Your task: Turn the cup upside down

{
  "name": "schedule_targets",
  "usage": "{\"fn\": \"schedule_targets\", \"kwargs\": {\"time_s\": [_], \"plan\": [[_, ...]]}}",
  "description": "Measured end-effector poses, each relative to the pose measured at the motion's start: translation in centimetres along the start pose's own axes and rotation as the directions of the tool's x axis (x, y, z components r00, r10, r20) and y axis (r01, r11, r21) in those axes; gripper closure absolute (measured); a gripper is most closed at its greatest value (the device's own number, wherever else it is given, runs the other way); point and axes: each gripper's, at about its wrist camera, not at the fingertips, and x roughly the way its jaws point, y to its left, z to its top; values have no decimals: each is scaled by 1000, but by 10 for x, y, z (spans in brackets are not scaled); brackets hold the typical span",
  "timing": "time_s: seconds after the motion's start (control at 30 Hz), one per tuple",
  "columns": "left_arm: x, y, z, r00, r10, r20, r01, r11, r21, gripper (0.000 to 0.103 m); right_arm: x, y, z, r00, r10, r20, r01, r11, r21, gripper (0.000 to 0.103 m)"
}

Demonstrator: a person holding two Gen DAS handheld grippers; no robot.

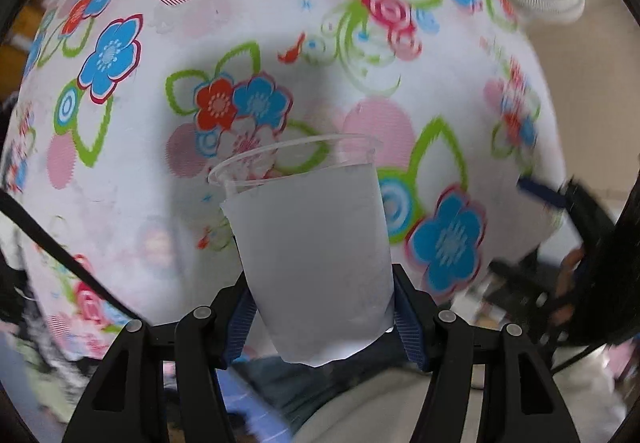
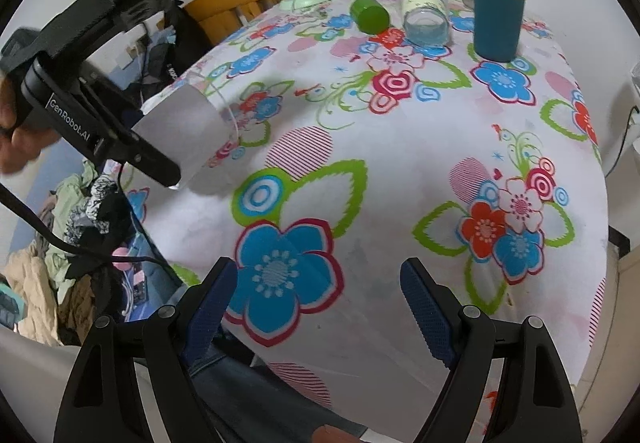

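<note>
**A:** Where's the cup right now?

**B:** My left hand-held gripper [image 1: 320,319] is pinching the clear plastic cup with the white paper sleeve [image 1: 310,243] near its base, one blue pad on each side. It's off the bench with the floral cloth [image 2: 400,163], hovering over the near-left edge of it. From the right wrist view the cup [image 2: 192,131] is tipped hard, close to lying sideways, its open rim pointing out over the cloth.

**A:** So is the flip done?

**B:** Not yet, I'd say. The cup is lifted and part-way turned, but the rim isn't facing down. Left to do, as I judge it: finish the roll until the mouth points at the cloth, lower it, let go.

**A:** And your other hand?

**B:** My right hand-held gripper [image 2: 320,307] is spread wide with nothing between its fingers, hanging over the near edge of the bench, well to the right of the cup.

**A:** Anything in the way?

**B:** The dark teal tumbler with the yellow rim [image 2: 498,19], the glass jar lying on its side [image 2: 426,23] and the green lid [image 2: 370,15] all sit at the far end, well apart from the cup.
</note>
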Motion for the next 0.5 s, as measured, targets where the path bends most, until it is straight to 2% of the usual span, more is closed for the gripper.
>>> {"fn": "schedule_targets", "kwargs": {"time_s": [0.1, 0.17, 0.23, 0.33, 0.5], "plan": [[5, -4, 2, 991, 45, -127, -35, 996, 82, 39, 1, 7, 0, 1000, 14, 6, -14, 1000, -11, 18], [12, -5, 4, 971, 99, -220, -71, 989, 132, 39, 2, 10, -1, 1000, 23, 11, -23, 1000, -13, 18], [18, -7, 5, 948, 156, -277, -110, 979, 174, 39, 3, 12, -2, 999, 37, 17, -37, 999, -8, 18], [25, -9, 5, 902, 240, -358, -161, 958, 237, 39, 5, 14, -4, 998, 59, 20, -58, 998, -7, 18], [37, -20, 13, 813, 376, -445, -224, 907, 357, 38, 10, 17, -5, 997, 73, 16, -72, 997, -8, 18]]}}
